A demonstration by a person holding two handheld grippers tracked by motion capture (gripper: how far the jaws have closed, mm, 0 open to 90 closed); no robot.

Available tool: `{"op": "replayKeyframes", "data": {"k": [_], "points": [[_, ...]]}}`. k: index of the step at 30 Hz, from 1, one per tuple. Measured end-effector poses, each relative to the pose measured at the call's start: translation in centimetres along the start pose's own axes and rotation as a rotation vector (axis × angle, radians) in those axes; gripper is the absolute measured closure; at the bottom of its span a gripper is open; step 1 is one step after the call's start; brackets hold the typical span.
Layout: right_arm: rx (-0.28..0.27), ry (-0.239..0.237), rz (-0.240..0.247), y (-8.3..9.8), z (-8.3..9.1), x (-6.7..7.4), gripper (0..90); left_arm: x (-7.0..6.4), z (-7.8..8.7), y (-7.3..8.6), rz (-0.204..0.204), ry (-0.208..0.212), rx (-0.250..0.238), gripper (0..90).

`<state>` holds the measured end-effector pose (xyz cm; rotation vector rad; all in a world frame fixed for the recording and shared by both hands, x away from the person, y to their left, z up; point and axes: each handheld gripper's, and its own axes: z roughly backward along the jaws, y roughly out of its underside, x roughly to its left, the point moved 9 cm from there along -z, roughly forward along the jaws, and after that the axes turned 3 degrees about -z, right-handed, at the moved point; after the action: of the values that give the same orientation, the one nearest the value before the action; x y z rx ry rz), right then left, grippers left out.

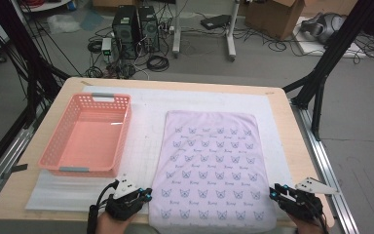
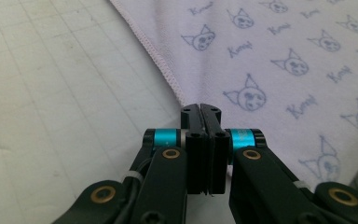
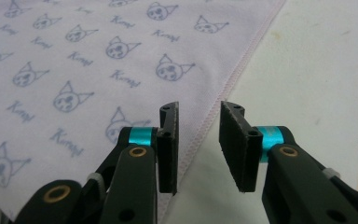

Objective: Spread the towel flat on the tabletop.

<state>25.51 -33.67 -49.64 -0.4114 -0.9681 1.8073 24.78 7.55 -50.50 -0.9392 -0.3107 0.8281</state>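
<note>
Lilac towel (image 1: 211,165) between both tools

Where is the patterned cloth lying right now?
In the high view the patterned cloth lies flat on the right half of the white mat, right of the pink basket, its near edge between the left gripper and right gripper.

A wooden table (image 1: 282,105) with rounded corners stands on a grey floor (image 1: 360,126). Black frame struts (image 1: 328,58) rise at both sides. Beyond it, two black computer towers (image 1: 136,29) sit among tangled cables (image 1: 158,62), beside a white stand (image 1: 231,34) and a cardboard box (image 1: 272,17). Light is even and dull.
</note>
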Motion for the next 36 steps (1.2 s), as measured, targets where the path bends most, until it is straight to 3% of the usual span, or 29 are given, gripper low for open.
{"op": "replayKeyframes", "data": {"k": [1,3,5,8,10,13,14,15,16,19,22,25,27,30,36], "points": [[0.008,0.0,-0.011,0.0,-0.2,0.0,65.7,0.0,-0.1,-0.1,0.0,0.002,-0.004,82.9],[0.023,0.0,-0.009,0.1,-0.6,0.1,65.9,0.3,-0.3,-0.4,0.023,0.008,-0.018,62.4],[0.038,0.005,-0.001,0.1,-1.1,0.2,70.3,0.5,-0.5,-1.0,0.02,0.013,-0.045,56.2],[0.072,0.006,0.028,0.4,-1.3,0.4,87.6,1.0,-0.9,-2.1,0.036,0.037,-0.09,49.3],[0.095,0.055,0.056,0.5,-0.8,0.1,88.4,1.2,-1.3,-3.0,0.041,0.056,-0.121,45.0],[0.103,0.077,0.063,0.9,-0.1,-0.3,88.3,1.3,-1.8,-4.2,0.022,0.085,-0.158,40.6],[0.099,0.07,0.062,1.0,0.1,-0.3,86.5,1.3,-1.9,-4.6,0.015,0.094,-0.173,39.1],[0.091,0.065,0.058,1.0,0.1,-0.3,79.0,1.5,-1.9,-4.9,0.013,0.099,-0.181,37.3],[0.074,0.077,0.063,0.9,0.1,-0.6,65.7,1.7,-2.0,-5.2,0.018,0.101,-0.198,35.6],[0.01,0.081,0.045,-0.1,0.0,-0.9,53.7,2.6,-2.1,-6.0,0.05,0.09,-0.242,27.5],[-0.044,0.067,0.035,-1.2,-0.3,-0.9,42.8,3.4,-2.2,-6.6,0.056,0.067,-0.26,17.6],[-0.094,0.061,0.059,-2.5,-0.8,-0.8,34.2,3.9,-2.2,-7.3,0.072,0.066,-0.296,17.7],[-0.119,0.056,0.079,-3.1,-1.1,-0.6,30.8,4.1,-2.3,-7.4,0.072,0.08,-0.296,17.7],[-0.134,0.047,0.108,-3.6,-1.5,-0.3,28.0,4.1,-2.6,-7.4,0.029,0.101,-0.304,16.1],[-0.134,0.034,0.119,-3.8,-1.9,0.1,24.6,3.8,-3.0,-7.0,-0.041,0.087,-0.292,15.0]]}}
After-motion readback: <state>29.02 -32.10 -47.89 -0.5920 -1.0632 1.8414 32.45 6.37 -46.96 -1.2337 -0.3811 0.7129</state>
